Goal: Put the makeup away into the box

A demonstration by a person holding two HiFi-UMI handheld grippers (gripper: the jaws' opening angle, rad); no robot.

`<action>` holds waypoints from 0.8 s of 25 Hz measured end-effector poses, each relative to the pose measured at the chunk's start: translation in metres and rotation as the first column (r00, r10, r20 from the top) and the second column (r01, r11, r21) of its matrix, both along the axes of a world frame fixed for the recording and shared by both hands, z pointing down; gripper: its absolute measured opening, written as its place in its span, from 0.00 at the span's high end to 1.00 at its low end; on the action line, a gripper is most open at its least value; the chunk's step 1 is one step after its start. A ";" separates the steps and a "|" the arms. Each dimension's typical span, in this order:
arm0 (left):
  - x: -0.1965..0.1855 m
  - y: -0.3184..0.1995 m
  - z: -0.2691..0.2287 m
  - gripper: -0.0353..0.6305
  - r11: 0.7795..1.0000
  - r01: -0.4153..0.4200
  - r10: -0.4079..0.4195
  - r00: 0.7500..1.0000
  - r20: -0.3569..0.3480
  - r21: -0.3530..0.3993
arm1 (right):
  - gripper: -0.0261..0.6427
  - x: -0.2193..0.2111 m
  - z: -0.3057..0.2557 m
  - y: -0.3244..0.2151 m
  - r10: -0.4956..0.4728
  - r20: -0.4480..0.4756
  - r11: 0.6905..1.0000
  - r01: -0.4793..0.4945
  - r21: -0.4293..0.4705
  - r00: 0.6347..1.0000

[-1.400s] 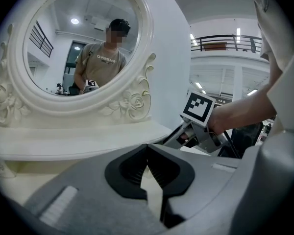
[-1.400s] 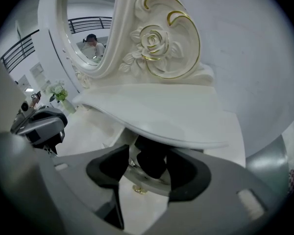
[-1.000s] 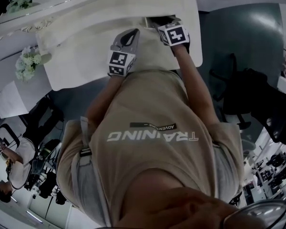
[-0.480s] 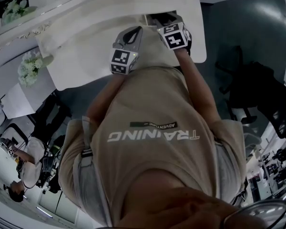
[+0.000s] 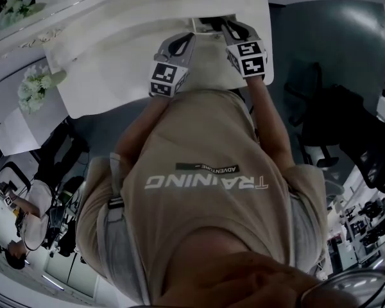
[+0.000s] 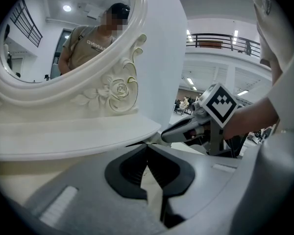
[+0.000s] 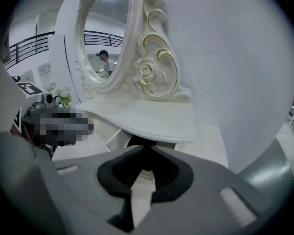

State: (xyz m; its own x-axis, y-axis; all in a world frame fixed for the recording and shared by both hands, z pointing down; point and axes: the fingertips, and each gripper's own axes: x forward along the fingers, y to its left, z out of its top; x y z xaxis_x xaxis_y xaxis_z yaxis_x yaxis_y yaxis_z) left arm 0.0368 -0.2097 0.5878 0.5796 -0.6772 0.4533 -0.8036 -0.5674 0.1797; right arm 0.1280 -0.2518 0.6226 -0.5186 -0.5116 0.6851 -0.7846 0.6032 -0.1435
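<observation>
**Right gripper pinching down at the dressing table, makeup not yet clearly in view**

The white dressing table (image 5: 115, 76) lies under and ahead of both grippers. Its carved oval mirror (image 7: 100, 38) rises ahead of the right gripper (image 7: 148, 147) and up to its left. A curved white shelf (image 7: 152, 119) juts out just above that gripper's tips.

The left gripper (image 6: 147, 145) sits beside the right one, its jaws together with nothing between them.

The right gripper's jaws have just been closing and now stand narrow, with only a slim gap. A small dark shape (image 5: 210, 23) lies right at their tips, under the shelf lip. It may be a makeup piece, or only shadow, and I cannot make out whether the pads press on it. No box can be picked out in any view.

If it is makeup, it is probably light, with a hard, smooth shell. It would slip from a shallow pinch, and a lid or cap could pop off under pressure. The better hold is likely across the middle of its body, seated well into the pads, not at an end or on the cap.
</observation>
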 end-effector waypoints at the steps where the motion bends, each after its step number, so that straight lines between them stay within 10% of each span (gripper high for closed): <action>1: 0.002 0.000 0.000 0.94 1.000 -0.002 0.002 1.000 -0.003 -0.005 | 0.92 0.003 -0.003 0.001 -0.001 0.010 1.000 0.001 0.009 1.000; 20: 0.012 0.007 0.053 0.94 0.992 -0.065 0.071 0.996 0.048 -0.111 | 0.95 0.065 0.027 0.014 0.035 -0.017 0.999 -0.036 -0.027 0.999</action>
